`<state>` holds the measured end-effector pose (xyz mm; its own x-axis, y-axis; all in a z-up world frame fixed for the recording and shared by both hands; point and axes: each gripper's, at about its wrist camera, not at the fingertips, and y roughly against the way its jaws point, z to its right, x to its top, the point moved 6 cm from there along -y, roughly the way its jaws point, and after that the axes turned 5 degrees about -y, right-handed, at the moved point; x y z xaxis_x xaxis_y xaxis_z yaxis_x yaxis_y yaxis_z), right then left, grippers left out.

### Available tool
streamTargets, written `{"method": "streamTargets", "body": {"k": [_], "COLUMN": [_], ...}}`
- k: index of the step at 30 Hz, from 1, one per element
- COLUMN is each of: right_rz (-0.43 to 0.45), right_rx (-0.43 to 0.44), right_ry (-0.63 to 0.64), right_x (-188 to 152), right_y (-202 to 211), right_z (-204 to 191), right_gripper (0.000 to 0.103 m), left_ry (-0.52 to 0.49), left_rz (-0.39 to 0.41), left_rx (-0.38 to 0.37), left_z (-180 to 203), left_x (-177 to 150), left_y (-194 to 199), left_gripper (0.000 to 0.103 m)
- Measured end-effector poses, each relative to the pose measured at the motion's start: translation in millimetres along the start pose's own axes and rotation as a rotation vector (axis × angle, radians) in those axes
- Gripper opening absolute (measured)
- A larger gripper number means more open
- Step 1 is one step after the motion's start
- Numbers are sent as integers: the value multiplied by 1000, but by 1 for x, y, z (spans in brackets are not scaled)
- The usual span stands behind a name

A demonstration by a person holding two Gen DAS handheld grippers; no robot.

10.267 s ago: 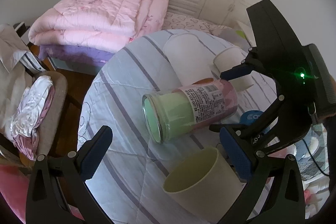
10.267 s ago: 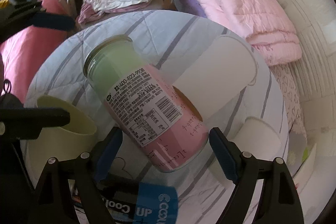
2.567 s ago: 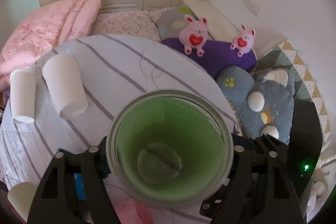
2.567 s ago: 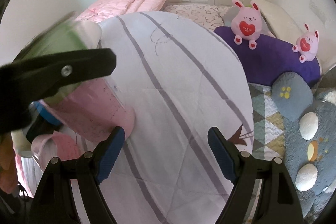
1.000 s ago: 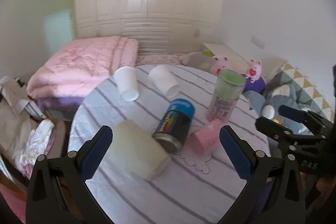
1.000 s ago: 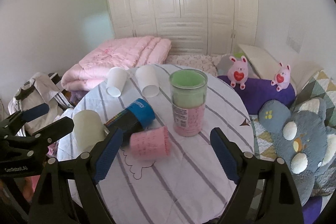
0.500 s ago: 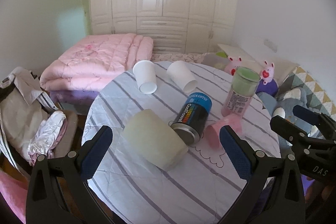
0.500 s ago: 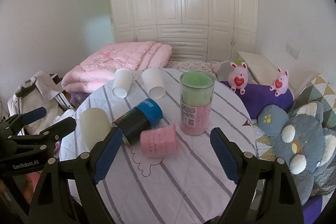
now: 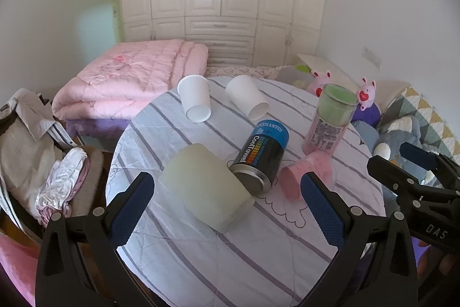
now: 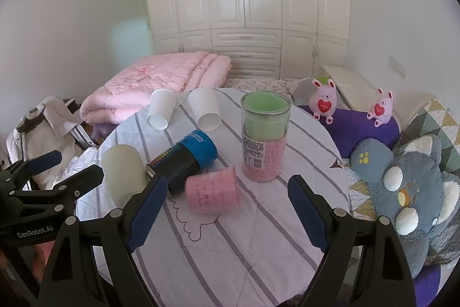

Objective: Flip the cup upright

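Note:
The green-and-pink glass cup (image 10: 265,135) stands upright on the round striped table (image 10: 258,249); it also shows in the left wrist view (image 9: 329,118). A cream cup (image 9: 205,186), a black-and-blue can (image 9: 260,156), a small pink cup (image 10: 211,190) and two white paper cups (image 9: 195,101) lie on their sides. My left gripper (image 9: 227,209) is open and empty, held back above the table's near edge. My right gripper (image 10: 227,209) is open and empty, short of the pink cup. Each gripper shows in the other's view (image 9: 414,180).
A folded pink quilt (image 9: 129,76) lies on a bed behind the table. Clothes are piled on a chair (image 9: 37,151) at the left. Plush toys and cushions (image 10: 402,177) sit at the right. White wardrobes (image 10: 244,5) line the far wall.
The glass cup went from lying on its side to standing upright and released. In the last second both grippers drew back slightly from the table, open and empty.

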<state>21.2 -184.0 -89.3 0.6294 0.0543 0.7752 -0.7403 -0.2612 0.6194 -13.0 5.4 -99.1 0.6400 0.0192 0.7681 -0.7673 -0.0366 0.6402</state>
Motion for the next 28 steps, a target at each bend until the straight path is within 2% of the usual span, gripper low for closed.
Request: {"method": "streamTargets", "body": {"k": [7,14,28], "right_rz": [-7,0,-32], "right_rx": [0,-16,-20], "right_ry": [-18,-22,-55], "right_x": [3,8,12], "right_y": [-9,-17,-40], "right_z": [9,17,32], "right_gripper": [87,87,87], "left_ry": [-10,-38,-93], "left_rz": [46,83,105], "left_rx": [31,-4,28], "left_z": [3,17,29], "left_x": [9,21,33], "left_y": [-5,-11,-23], "left_gripper": [103,103,103]}}
